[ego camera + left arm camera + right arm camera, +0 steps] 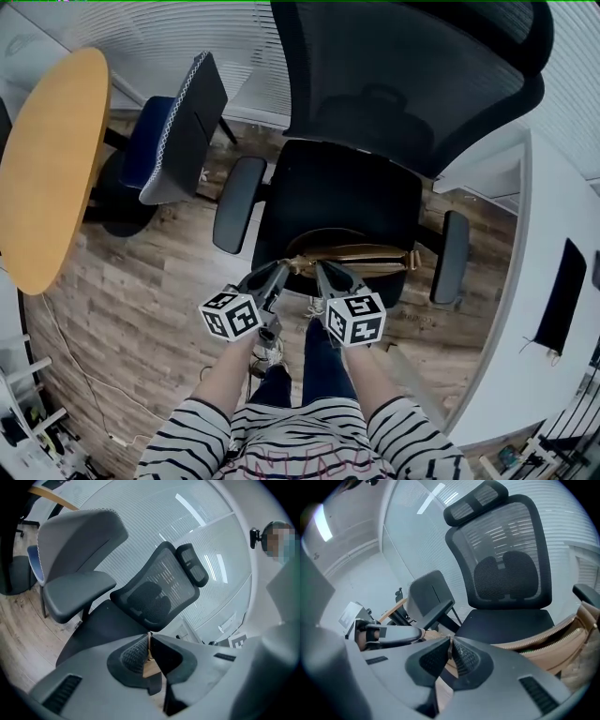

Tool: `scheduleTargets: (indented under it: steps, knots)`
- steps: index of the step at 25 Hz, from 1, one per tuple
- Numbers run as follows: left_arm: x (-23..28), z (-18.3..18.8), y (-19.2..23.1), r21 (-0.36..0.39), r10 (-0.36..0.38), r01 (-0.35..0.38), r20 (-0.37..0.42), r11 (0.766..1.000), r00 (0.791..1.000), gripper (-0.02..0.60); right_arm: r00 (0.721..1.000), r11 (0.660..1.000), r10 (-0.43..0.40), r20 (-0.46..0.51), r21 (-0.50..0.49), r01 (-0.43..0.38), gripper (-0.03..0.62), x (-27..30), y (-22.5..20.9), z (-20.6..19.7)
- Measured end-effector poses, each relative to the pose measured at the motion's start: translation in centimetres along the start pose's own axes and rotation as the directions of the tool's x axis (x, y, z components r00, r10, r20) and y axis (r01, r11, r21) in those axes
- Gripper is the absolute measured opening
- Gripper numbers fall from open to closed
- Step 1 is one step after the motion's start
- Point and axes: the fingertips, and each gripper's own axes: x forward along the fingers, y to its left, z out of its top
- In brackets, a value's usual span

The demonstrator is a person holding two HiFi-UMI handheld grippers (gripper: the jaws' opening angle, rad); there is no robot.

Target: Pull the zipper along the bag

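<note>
On chair seat (347,192), tan bag (356,255) gapes unzipped; left tongs (284,268), right tongs (319,268) pinch its end.

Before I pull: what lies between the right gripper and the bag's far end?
Only the open zipper of the bag, tooth rows apart, over the chair seat; the right gripper view shows it.

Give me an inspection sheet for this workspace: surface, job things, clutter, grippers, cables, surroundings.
Surface: black office chair seat, tan bag across its front edge.
Job's things: tan bag, zipper open along most of its top.
Clutter: nothing seen.
Grippers: left gripper shut on the bag's end; right gripper shut on the zipper beside it.
Cables: apparently a thin pale cord on the wood floor, left.
Surroundings: second chair, round wooden table, white desk.
</note>
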Motion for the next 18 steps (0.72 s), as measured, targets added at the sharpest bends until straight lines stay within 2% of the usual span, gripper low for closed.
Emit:
scheduleTargets:
  steps: [10,18]
  knots:
    - [0.0,-0.1,0.2,-0.002,0.05,-0.05,0.008,0.999,0.999,0.043,0.992,0.992,-0.124,-0.017,-0.013,0.124,0.038,-1.1,-3.1,-0.6]
    - [0.0,-0.4,0.2,-0.003,0.059,-0.059,0.007,0.998,0.998,0.044,0.983,0.983,-0.18,-0.021,-0.039,0.179,0.037,-2.5,-5.3,-0.8]
